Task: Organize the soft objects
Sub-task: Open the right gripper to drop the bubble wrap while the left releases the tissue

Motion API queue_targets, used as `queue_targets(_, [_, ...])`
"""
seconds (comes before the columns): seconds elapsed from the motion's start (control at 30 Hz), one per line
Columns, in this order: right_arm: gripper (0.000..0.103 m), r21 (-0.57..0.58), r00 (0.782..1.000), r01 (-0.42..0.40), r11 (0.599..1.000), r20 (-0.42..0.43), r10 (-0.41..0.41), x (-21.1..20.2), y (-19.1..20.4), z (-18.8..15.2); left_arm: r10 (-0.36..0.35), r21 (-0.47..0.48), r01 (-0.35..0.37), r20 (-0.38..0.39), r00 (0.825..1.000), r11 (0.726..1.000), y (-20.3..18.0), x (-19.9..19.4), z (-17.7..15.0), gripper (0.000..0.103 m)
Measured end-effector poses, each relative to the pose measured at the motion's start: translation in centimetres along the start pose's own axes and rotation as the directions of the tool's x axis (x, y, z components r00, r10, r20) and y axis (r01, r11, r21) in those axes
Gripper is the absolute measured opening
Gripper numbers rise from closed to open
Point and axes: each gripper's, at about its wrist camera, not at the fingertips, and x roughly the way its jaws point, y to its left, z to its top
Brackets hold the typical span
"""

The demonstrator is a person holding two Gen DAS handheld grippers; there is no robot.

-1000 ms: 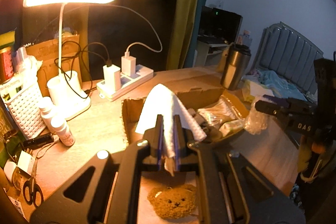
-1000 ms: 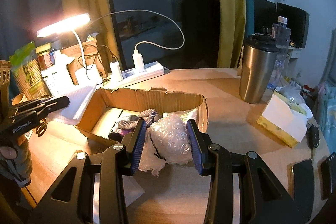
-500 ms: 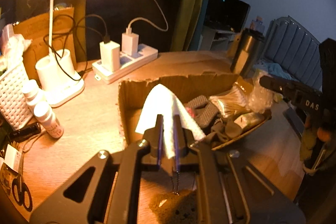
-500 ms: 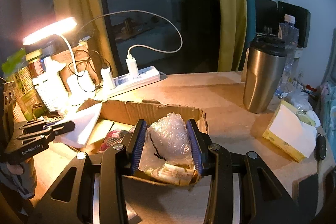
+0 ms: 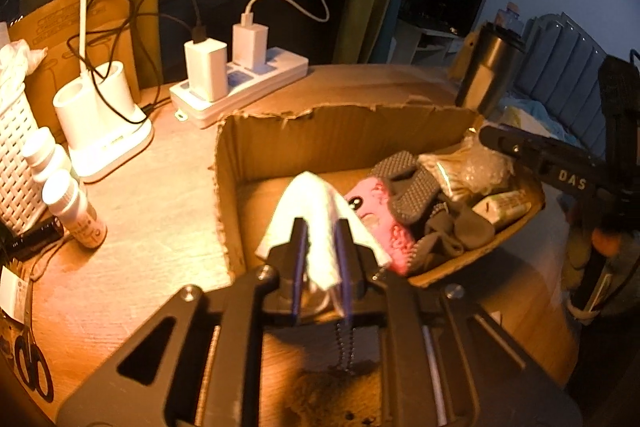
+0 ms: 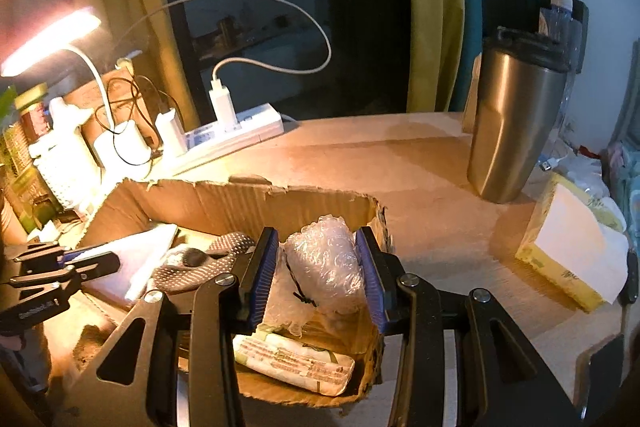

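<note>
A white tissue (image 5: 318,223) is seen between the fingers of the left gripper (image 5: 321,267), whose jaws are opening: the gap is narrow, the left pad stands clear of the sheet, and the sheet rests against the right pad. The tissue hangs over the near left part of the cardboard box (image 5: 344,135). A wad of bubble wrap (image 6: 326,263) is clamped between the blue pads (image 6: 264,275) of the right gripper (image 6: 320,275), at a middling spread, above the box's near right corner. In the box, a pale packet (image 6: 296,367) lies under the wrap, and grey dotted gloves (image 5: 416,183) and a pink plush (image 5: 380,215) are piled toward the right. Beside the box, to its left, two small bottles (image 5: 64,187) stand on the table (image 5: 160,211). Farther back a power strip (image 5: 240,87) with two chargers and a lamp base (image 5: 100,119) are noted, and to the right a steel tumbler (image 6: 512,123) and a tissue pack (image 6: 568,251).
</note>
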Motion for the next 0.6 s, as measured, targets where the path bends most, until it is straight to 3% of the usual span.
queue_targets(0.13, [0.046, 0.0, 1.0, 0.007, 1.0, -0.01, -0.007, 0.3, 0.2, -0.1, 0.014, 0.006, -0.014, -0.003, 1.0, 1.0, -0.2, 0.0, 0.1, 0.022])
queue_targets(0.23, [0.055, 0.004, 1.0, 0.016, 1.0, -0.013, -0.016, 0.2, 0.2, -0.1, 0.023, 0.01, -0.023, 0.003, 1.0, 1.0, -0.3, -0.3, 0.1, 0.026])
queue_targets(0.33, [0.062, 0.005, 1.0, 0.012, 1.0, -0.011, -0.012, -0.3, 0.2, -0.1, 0.031, 0.017, -0.032, 0.015, 0.999, 0.999, -0.5, -0.8, 0.2, 0.045])
queue_targets(0.37, [0.064, 0.003, 1.0, 0.012, 1.0, -0.009, -0.012, -0.5, 0.3, -0.2, 0.031, 0.017, -0.031, 0.018, 0.999, 0.999, -0.6, -1.0, 0.2, 0.055])
queue_targets(0.6, [0.069, -0.003, 0.999, 0.032, 0.999, 0.026, -0.031, -2.8, 0.5, -0.2, 0.031, 0.004, -0.031, 0.065, 0.997, 0.999, -0.7, -3.1, 0.2, 0.057])
